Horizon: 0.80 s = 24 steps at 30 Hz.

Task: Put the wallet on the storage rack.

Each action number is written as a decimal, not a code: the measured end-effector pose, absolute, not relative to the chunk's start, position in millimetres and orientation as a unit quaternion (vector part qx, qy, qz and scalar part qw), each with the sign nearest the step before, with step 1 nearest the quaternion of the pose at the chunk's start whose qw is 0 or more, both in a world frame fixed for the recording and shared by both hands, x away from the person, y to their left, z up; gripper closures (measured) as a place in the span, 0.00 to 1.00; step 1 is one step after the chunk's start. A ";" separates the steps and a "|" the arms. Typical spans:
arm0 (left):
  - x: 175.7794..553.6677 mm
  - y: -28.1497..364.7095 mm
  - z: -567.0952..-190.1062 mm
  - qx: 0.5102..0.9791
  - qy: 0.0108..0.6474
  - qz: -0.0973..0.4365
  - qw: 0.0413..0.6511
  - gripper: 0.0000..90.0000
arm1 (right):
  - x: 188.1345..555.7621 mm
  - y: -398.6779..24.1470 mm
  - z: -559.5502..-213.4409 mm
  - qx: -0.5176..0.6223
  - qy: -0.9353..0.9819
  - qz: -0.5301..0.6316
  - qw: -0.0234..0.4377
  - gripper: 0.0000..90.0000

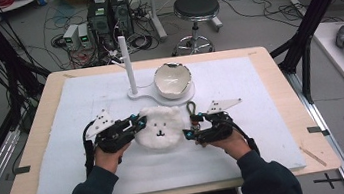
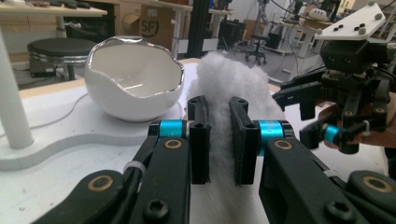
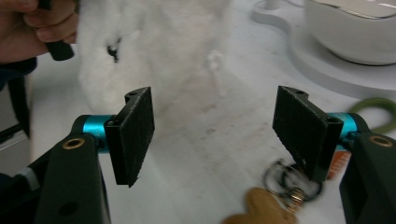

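Two grippers flanked the plush [image 1: 160,128], which lay just before the bowl [image 1: 173,80]: the left gripper [image 2: 218,140] pinched its fluffy edge, likely to steady it, while the right gripper [image 3: 219,135] gaped wide beside it, empty.

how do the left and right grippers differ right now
The left gripper has its jaws closed on the edge of the white fluffy bear-face plush; the right gripper has its jaws spread wide with nothing between them. The left gripper touches the plush's left side, whereas the right gripper sits beside its right side, above a keyring on the table. Both have black jaws, blue collars and a grey plate on top.
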<state>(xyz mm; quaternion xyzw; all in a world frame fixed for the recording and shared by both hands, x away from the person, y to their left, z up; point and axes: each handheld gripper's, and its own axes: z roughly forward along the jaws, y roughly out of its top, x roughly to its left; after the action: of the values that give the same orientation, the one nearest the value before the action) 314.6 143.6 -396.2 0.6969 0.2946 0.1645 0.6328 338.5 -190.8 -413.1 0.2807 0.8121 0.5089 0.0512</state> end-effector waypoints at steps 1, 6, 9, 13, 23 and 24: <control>313.3 140.6 -395.5 0.699 0.290 0.170 0.631 0.88 | 337.2 -187.5 -413.3 0.278 0.813 0.510 0.042 0.33; 309.9 132.8 -395.1 0.704 0.277 0.173 0.631 0.88 | 334.9 -175.4 -416.4 0.251 0.828 0.501 0.022 0.45; 311.8 136.1 -396.5 0.703 0.283 0.168 0.631 0.88 | 335.6 -179.0 -414.4 0.249 0.832 0.496 0.021 0.72; 314.0 136.1 -401.1 0.708 0.286 0.155 0.627 0.88 | 334.2 -187.3 -406.7 0.248 0.820 0.513 0.048 0.84; 324.2 129.3 -418.0 0.781 0.297 0.077 0.544 0.82 | 333.5 -196.3 -398.6 0.260 0.815 0.508 0.098 0.86; 324.5 128.6 -418.4 0.783 0.297 0.073 0.541 0.79 | 333.7 -196.7 -398.2 0.258 0.816 0.507 0.100 0.86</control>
<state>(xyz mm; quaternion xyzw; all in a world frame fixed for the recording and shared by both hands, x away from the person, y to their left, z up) 324.5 128.6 -418.4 0.7833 0.2975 0.0734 0.5409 333.7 -196.7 -398.2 0.2578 0.8164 0.5070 0.1000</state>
